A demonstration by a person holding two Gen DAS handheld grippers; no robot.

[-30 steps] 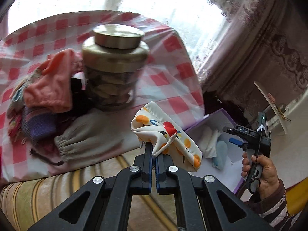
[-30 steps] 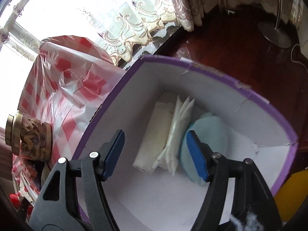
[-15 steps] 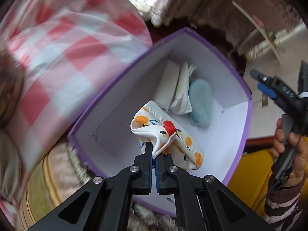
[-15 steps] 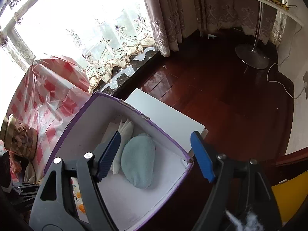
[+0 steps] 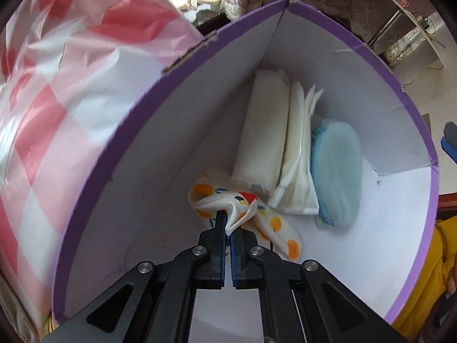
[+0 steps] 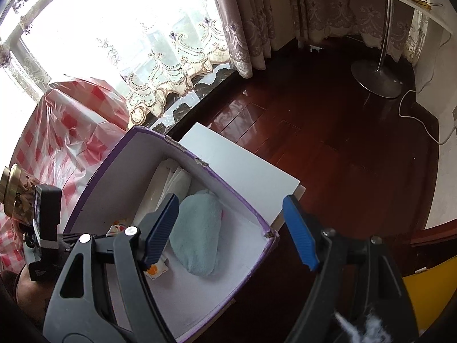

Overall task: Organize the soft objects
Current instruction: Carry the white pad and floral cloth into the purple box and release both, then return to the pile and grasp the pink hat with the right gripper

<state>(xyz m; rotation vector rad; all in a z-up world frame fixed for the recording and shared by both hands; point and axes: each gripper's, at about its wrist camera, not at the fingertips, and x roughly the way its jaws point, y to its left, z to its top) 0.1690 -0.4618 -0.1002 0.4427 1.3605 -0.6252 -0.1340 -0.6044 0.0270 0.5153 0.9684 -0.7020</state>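
My left gripper (image 5: 227,223) is shut on a white cloth with orange and red spots (image 5: 274,225), which rests low inside the purple-rimmed white box (image 5: 171,91). Beyond the cloth lie folded white cloths (image 5: 265,143) and a pale blue pad (image 5: 337,171). In the right wrist view my right gripper (image 6: 231,228) hangs open above the box's near corner (image 6: 268,233) with nothing between its fingers. The blue pad (image 6: 197,234) and a corner of the spotted cloth (image 6: 154,270) show below it.
A red-and-white checked plastic cloth (image 5: 57,114) covers the table beside the box. A glass jar with a brass lid (image 6: 14,194) stands on it. A white board (image 6: 240,171) lies under the box on a dark wooden floor (image 6: 328,148). A lamp stand (image 6: 377,77) stands far back.
My left gripper swung from the table over the box and sank into it with the spotted cloth. My right gripper drew back and up out of the box, then held still.
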